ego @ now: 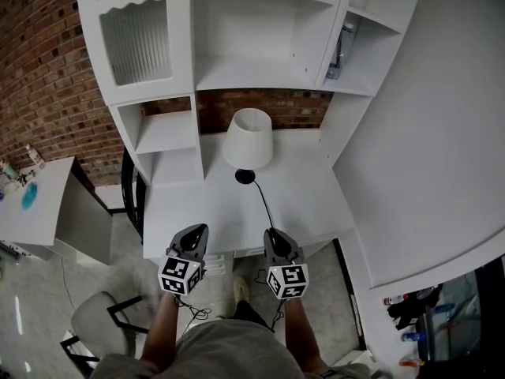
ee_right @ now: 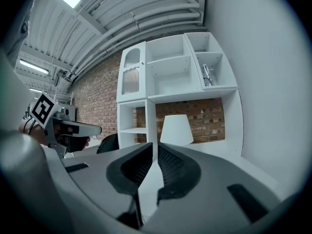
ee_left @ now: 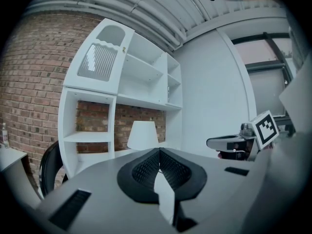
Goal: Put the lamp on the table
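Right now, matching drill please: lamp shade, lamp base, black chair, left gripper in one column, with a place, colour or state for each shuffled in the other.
Things:
1. lamp shade
2. lamp base
3. black chair
4. left gripper

Place, colour or state:
A. jaws shut, nothing between them
B. black, standing on the desk
C. white, directly over the base
D. beside the desk's left end

Pairs: 1-C, 2-B, 3-D, 4-A

The left gripper (ego: pixel 193 239) and right gripper (ego: pixel 276 243) pointed forward side by side, held out on bare forearms (ego: pixel 160 322). Both pairs of jaws seemed closed on nothing.
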A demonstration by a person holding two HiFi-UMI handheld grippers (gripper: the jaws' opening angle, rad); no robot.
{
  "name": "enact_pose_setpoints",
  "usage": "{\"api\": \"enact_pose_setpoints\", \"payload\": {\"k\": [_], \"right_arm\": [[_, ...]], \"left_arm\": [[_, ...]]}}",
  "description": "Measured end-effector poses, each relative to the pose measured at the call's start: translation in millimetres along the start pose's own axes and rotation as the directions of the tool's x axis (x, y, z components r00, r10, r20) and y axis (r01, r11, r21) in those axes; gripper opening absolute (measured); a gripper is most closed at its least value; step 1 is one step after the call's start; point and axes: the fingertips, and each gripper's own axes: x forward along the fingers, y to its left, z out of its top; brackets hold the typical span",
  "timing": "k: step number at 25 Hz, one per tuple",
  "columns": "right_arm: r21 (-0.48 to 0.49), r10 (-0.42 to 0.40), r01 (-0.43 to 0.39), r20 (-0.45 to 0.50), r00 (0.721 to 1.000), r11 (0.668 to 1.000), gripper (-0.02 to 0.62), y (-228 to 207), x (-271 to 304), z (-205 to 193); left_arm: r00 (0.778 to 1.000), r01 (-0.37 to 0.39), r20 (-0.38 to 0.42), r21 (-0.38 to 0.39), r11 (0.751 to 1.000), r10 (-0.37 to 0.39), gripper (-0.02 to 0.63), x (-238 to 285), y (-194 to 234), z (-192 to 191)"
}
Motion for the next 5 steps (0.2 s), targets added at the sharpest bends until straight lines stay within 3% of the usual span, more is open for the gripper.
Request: {"api": "enact_pose_setpoints", "payload": {"k": [5], "right_arm": [[0.007, -0.003, 0.003, -0.001, 1.000, 1.000, 0.049, -0.4, 0.2, 0.5]], "left_arm": [[1.000, -0.002, -0.008, -0.004, 1.000, 0.002, 0.005, -1.5, 1.9, -0.6]]}}
